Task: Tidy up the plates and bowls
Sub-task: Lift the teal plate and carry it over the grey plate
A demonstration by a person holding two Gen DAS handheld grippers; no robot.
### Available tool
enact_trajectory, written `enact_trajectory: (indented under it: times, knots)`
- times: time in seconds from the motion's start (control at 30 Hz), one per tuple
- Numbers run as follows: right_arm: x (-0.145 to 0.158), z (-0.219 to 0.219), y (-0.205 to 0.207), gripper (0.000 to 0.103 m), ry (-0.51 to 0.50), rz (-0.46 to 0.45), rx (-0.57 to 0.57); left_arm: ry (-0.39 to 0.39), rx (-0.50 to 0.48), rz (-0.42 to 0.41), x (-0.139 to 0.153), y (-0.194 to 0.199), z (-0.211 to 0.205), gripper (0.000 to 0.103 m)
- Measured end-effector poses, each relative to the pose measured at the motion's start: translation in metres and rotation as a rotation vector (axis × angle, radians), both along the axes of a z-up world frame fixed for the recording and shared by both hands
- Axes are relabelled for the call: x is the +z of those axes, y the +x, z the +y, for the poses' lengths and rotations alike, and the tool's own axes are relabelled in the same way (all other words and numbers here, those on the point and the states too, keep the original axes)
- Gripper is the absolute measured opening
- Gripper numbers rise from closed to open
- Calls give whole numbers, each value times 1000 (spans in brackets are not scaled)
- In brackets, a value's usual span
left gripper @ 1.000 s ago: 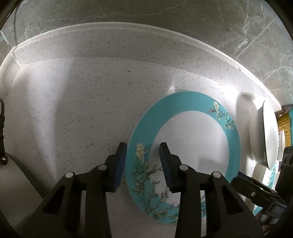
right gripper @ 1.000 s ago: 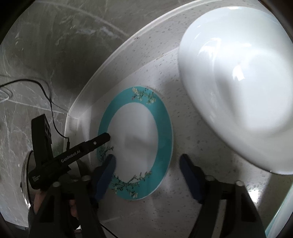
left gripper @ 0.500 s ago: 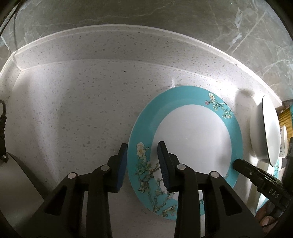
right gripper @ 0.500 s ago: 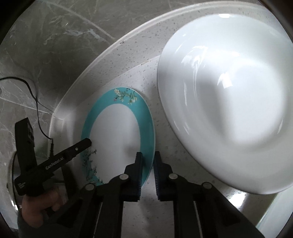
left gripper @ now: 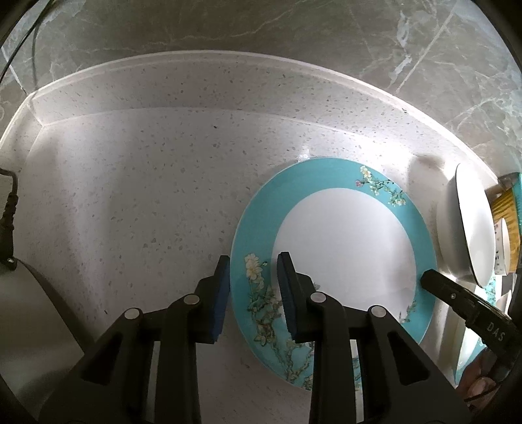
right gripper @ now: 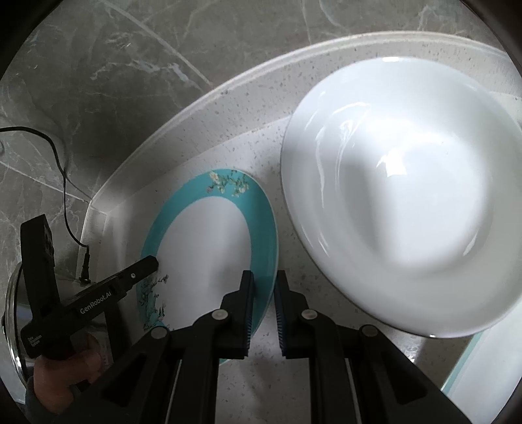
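Observation:
A teal plate (left gripper: 342,248) with a white centre and blossom sprigs on its rim lies on the speckled white counter (left gripper: 130,195). My left gripper (left gripper: 253,257) straddles its left rim. Its jaws are closing, with a gap still showing between the pads and the rim. In the right wrist view my right gripper (right gripper: 263,274) is shut on the right rim of the teal plate (right gripper: 208,241). The left gripper's fingertip (right gripper: 143,265) shows at the far rim. A large white bowl (right gripper: 407,202) stands just right of the plate, apart from it.
The raised counter edge and the grey marble wall (left gripper: 261,29) close off the back and the left corner. A black cable plug (right gripper: 85,267) lies at the left beside a glass lid (right gripper: 13,310). More dishes and a yellow object (left gripper: 505,212) crowd the right.
My right gripper went from wide open to shut on the plate's right rim and tilted a little. The left jaws narrowed around the left rim.

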State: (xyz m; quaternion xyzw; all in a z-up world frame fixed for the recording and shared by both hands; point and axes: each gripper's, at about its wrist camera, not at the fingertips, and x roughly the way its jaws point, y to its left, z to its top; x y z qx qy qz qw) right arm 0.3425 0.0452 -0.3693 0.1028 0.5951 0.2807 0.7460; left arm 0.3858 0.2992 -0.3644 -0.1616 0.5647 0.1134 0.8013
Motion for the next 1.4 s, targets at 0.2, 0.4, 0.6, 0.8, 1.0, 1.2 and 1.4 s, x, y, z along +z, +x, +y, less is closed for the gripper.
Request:
enact_trajectory:
  times: [0.2, 0.4, 0.6, 0.8, 1.0, 1.2, 1.4]
  knots:
    - [-2, -7, -3, 15, -16, -2, -5, -9, -1, -8, 0, -8, -10, 24]
    - [3, -10, -6, 15, -20, -33, -1, -18, 6, -32, 3, -20, -18, 23]
    - [10, -12, -12, 15, -21, -66, 4, -6, 3, -60, 16, -30, -23, 23]
    - [26, -18, -22, 15, -5, -101, 5, 11, -3, -110, 39, -50, -28, 23]
    - [53, -36, -44, 15, 9, -154, 19, 21, -29, -161, 68, -81, -47, 23]
    - [75, -64, -81, 15, 23, -186, 8, 27, -78, -196, 94, -125, -79, 23]
    - [86, -94, -126, 15, 7, -207, 4, 20, -131, -202, 98, -169, -111, 23]
